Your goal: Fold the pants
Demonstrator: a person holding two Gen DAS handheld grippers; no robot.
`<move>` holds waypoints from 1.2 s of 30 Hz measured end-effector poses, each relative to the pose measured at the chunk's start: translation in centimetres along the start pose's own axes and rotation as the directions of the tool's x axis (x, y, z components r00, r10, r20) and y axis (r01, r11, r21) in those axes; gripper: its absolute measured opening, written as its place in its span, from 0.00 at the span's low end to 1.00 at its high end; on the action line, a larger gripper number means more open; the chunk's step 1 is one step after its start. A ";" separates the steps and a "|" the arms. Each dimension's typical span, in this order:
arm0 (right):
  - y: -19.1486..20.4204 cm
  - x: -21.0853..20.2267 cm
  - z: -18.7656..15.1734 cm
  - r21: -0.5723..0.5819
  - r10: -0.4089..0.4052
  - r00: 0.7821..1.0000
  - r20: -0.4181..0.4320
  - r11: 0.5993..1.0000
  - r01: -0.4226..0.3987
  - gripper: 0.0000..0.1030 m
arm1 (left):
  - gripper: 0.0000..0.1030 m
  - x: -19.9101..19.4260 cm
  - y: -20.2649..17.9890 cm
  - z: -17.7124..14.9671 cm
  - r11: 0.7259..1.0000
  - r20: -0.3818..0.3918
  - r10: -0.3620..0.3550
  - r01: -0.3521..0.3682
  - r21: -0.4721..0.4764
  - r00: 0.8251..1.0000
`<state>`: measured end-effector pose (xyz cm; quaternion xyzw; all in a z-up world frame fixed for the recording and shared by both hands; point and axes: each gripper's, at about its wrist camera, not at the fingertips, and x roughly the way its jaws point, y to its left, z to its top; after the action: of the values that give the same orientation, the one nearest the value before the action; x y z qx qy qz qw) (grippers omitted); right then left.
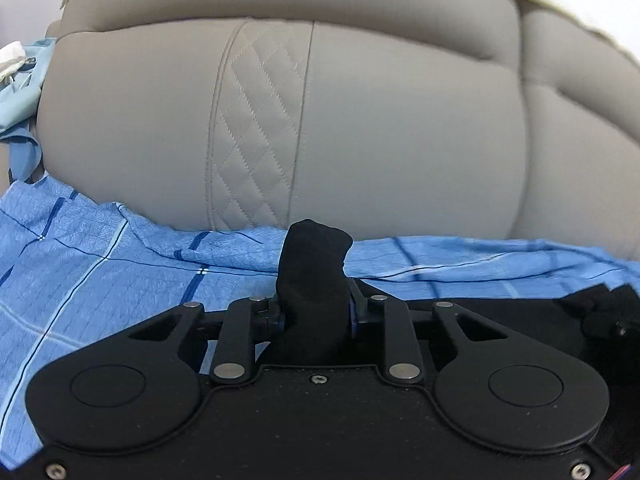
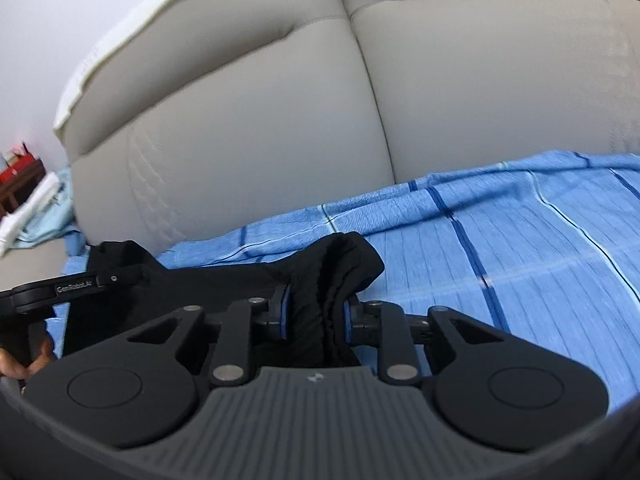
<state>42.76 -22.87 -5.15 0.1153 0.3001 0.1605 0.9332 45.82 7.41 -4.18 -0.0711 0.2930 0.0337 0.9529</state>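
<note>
The black pants (image 1: 314, 276) are bunched between the jaws of my left gripper (image 1: 316, 312), which is shut on the fabric; a fold sticks up above the fingers. In the right wrist view my right gripper (image 2: 314, 314) is shut on another thick wad of the black pants (image 2: 336, 276). From there the dark cloth stretches left to the left gripper (image 2: 60, 288), held by a hand (image 2: 24, 364). Both grips hover just over the blue checked sheet (image 1: 100, 280) in front of the sofa back. The rest of the pants is hidden under the grippers.
A grey sofa backrest (image 1: 360, 120) with a quilted diamond panel (image 1: 256, 128) rises right behind the blue checked sheet (image 2: 520, 248). Pale blue and white cloth (image 1: 20, 80) lies at the far left. A red box on dark wood (image 2: 18, 172) stands beyond the sofa's end.
</note>
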 end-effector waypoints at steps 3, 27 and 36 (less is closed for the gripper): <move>0.3 2.1 0.1 -0.060 -0.032 0.999 -0.019 0.998 0.030 0.30 | 0.25 2.0 0.1 -0.5 0.999 -0.025 0.031 -0.031 0.015 0.999; 5.8 -5.2 -1.6 -0.223 -0.218 0.961 0.173 0.941 0.254 0.93 | 0.86 -6.8 -1.8 -2.0 0.995 0.005 0.013 -0.013 0.102 1.000; 10.7 -5.4 -8.1 -0.371 -0.185 0.979 0.084 0.906 0.203 0.93 | 0.87 -9.9 -2.0 -8.9 0.984 -0.049 0.059 -0.049 0.171 0.997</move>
<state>31.33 -14.04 -5.40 -0.0930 0.2516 0.1188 0.9560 32.98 3.80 -5.66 0.0172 0.3223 0.0326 0.9459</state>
